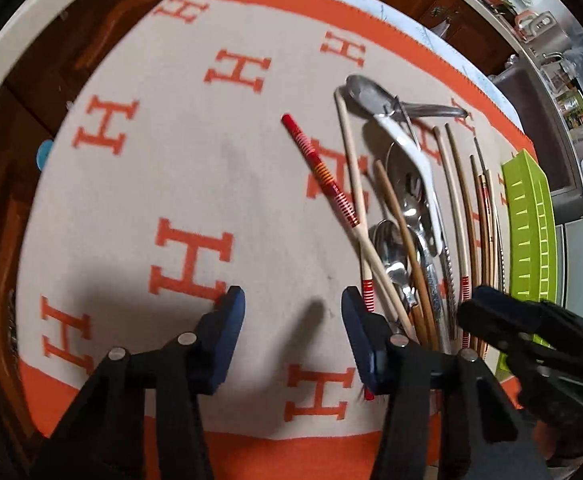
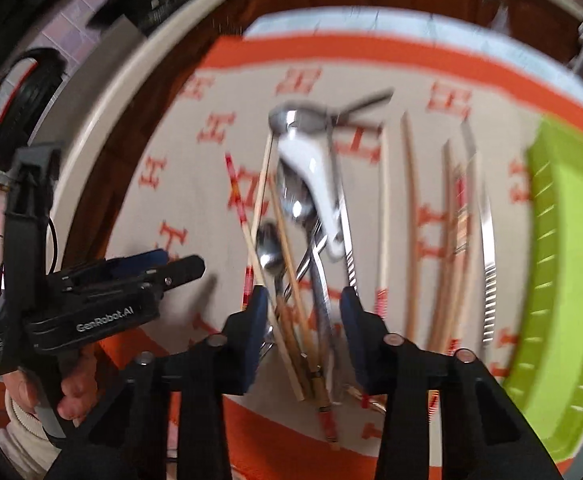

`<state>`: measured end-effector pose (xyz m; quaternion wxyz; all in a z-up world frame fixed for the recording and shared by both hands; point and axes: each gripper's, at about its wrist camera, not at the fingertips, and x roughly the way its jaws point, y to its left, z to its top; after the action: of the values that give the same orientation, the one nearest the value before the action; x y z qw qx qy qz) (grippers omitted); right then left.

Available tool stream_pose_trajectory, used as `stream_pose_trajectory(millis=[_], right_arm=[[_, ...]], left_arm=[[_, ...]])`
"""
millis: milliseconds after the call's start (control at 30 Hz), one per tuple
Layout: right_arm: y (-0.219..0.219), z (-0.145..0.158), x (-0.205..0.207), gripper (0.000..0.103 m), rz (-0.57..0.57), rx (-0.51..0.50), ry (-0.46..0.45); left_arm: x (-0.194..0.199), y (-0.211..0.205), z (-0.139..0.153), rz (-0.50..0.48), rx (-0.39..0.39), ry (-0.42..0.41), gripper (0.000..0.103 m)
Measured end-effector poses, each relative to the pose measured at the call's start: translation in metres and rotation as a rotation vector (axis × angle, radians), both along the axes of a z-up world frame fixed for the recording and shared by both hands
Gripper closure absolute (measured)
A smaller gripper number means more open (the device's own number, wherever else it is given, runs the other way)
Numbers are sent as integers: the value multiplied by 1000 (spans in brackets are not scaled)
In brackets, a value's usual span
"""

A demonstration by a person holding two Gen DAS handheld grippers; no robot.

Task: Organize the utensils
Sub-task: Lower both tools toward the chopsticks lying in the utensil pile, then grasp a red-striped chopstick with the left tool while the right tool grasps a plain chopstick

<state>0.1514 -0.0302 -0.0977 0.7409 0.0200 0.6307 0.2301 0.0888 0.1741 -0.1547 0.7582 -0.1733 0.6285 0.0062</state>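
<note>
Right tool [image 2: 303, 312] wide over tangled metal spoons & wooden chopsticks [image 2: 291, 280]; may snag several. Left tool [image 1: 293, 316] wide, empty.

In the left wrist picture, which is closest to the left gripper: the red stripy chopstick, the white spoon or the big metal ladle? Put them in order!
Measured from the left gripper, up the cloth:
1. Red striped chopstick: nearest, slanting just right of centre.
2. White spoon: farther right, on top of the utensil pile.
3. Metal ladle: farthest, at the pile's far end.
</note>
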Motion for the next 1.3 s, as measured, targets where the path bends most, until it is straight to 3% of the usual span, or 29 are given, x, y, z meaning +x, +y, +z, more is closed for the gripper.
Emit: stream_pose_trajectory(millis=[167, 400, 533, 767, 900, 1100, 1300], right_arm=[[13, -33, 9, 82, 23, -5, 51], [30, -48, 10, 82, 64, -21, 91], [29, -48, 10, 89, 41, 0, 109], [16, -45, 9, 91, 12, 24, 115], [-2, -47, 13, 91, -35, 82, 172], [-10, -46, 12, 91, -34, 104, 158], [-3, -46, 7, 92, -14, 79, 130]], left_arm=[[1, 6, -7, 30, -35, 10, 55], [8, 15, -5, 57, -55, 0, 55], [12, 16, -4, 68, -65, -2, 55], [24, 10, -2, 62, -68, -11, 55], [33, 0, -5, 51, -66, -1, 55], [42, -10, -14, 54, -62, 20, 55], [49, -20, -14, 63, -9, 10, 55]])
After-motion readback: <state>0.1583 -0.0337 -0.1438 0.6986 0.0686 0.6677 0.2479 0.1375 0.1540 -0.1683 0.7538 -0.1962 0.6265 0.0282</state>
